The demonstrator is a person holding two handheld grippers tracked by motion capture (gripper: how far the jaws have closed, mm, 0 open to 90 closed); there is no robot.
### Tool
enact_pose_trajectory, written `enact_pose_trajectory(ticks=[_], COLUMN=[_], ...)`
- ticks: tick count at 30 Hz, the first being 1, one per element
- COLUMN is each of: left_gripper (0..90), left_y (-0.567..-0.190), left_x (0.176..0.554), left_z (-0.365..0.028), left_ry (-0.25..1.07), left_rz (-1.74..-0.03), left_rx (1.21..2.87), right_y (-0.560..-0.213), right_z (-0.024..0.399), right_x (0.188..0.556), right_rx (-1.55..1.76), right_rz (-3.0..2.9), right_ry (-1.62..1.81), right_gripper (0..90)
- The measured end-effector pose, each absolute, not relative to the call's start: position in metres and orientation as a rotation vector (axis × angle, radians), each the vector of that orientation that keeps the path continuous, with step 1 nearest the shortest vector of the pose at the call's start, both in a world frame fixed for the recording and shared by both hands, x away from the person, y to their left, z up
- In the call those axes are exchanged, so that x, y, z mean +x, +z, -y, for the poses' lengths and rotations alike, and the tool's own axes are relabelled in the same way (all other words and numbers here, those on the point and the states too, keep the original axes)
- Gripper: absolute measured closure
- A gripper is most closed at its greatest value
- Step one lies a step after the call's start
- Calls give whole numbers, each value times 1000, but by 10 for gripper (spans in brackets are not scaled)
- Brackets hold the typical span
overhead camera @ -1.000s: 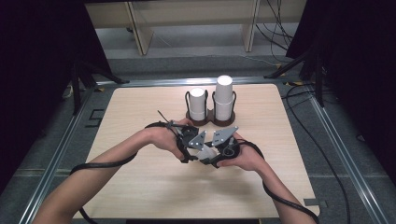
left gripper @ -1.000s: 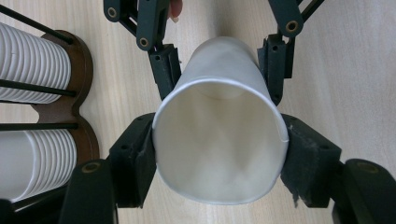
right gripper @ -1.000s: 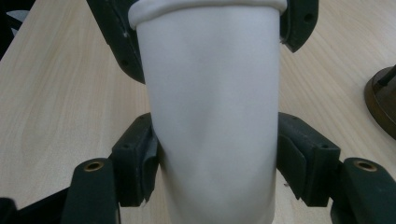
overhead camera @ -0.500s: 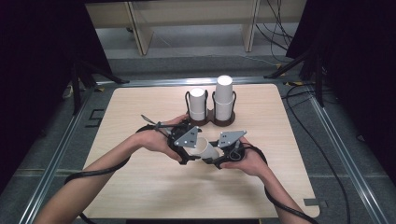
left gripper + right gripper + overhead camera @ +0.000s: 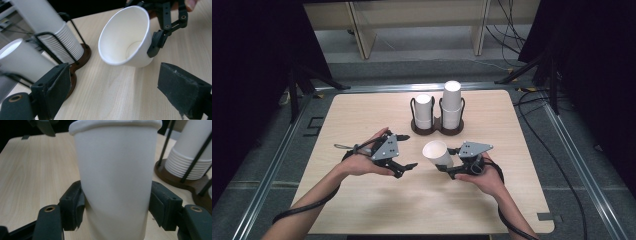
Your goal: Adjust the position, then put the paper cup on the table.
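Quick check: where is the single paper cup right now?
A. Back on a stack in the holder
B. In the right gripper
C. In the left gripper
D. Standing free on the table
B: the right gripper clamps the cup; the left gripper is open, apart.

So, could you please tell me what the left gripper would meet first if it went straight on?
Probably the paper cup held by the right gripper; its open mouth faces the left gripper.
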State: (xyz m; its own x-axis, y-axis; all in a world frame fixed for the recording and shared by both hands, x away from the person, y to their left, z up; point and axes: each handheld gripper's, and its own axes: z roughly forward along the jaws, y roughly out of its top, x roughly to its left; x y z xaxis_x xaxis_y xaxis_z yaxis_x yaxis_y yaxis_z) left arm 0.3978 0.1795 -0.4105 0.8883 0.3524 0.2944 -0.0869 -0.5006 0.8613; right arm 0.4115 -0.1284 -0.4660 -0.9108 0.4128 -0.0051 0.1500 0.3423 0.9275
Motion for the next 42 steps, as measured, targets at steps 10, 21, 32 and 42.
enact_pose_trajectory(ticks=[10,21,32,42], left_gripper=[115,123,125,128], left_y=[-456,-483,-492,-494], left_x=[378,369,361,354], left_z=[-212,-242,-252,-254], left_ry=[619,702,751,765], left_rz=[-511,-738,-862,-883], left_rx=[1804,1612,1542,1552], right_y=[-468,-465,-469,-472], right_z=[143,155,168,173], right_x=[408,404,395,397], right_rx=[602,679,785,809], right_rz=[-2212,-2118,-2029,-1986], right_ry=[1701,1735,1752,1765], right_gripper=[348,347,346,345])
